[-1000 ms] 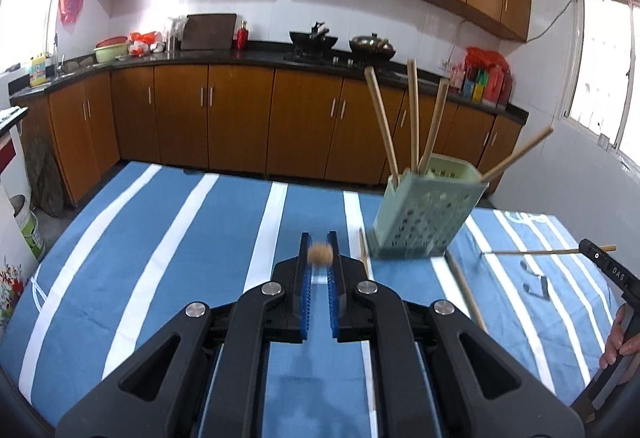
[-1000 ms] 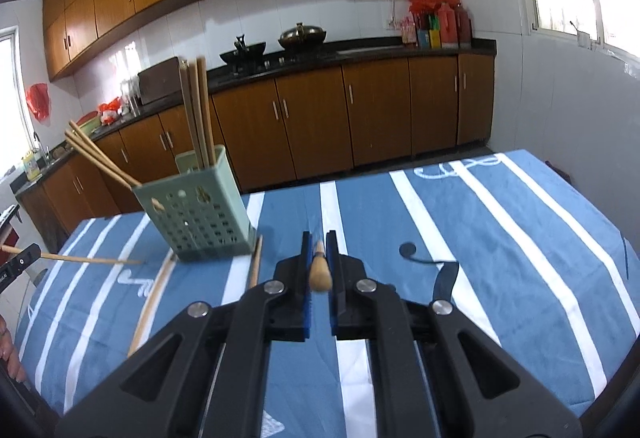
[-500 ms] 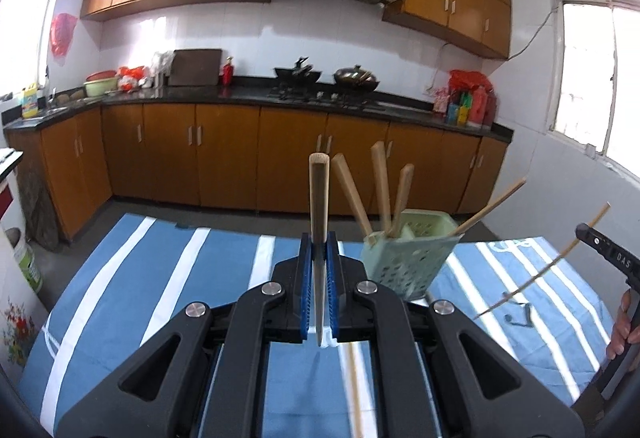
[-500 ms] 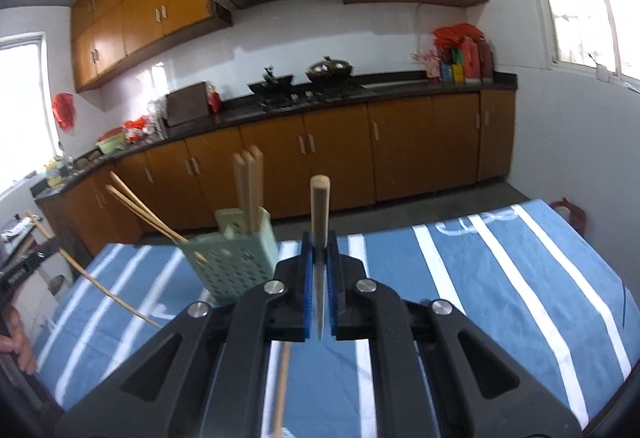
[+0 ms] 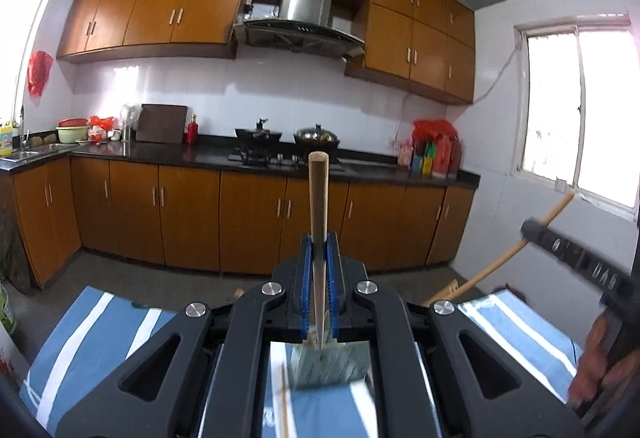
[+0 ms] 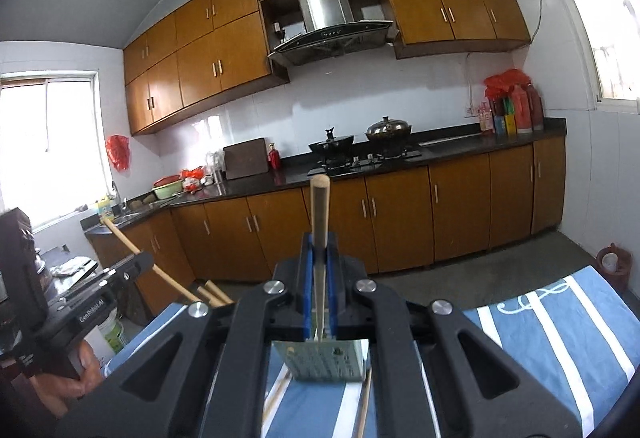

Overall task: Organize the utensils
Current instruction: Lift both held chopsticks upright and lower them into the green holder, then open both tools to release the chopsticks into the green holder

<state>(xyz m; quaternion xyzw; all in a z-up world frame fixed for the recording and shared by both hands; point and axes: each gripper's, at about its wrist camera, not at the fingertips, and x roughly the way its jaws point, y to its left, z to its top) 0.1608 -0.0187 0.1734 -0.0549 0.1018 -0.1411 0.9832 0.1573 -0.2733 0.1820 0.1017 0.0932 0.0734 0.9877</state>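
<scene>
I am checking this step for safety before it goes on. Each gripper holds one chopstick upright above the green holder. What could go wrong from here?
1. Both chopsticks, left and right, aim at the same green utensil holder; the grippers may collide.
2. The left wrist view shows the holder only under the jaws, so a tip may miss it.
3. Loose chopsticks beside the holder could be knocked.

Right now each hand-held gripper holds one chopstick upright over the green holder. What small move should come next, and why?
Probably lower the left hand-held gripper a little, then open it. Its chopstick stands upright, clamped between the blue pads, with its lower tip just above the green holder. The right hand-held gripper holds its chopstick the same way over the holder, so it can follow.
</scene>
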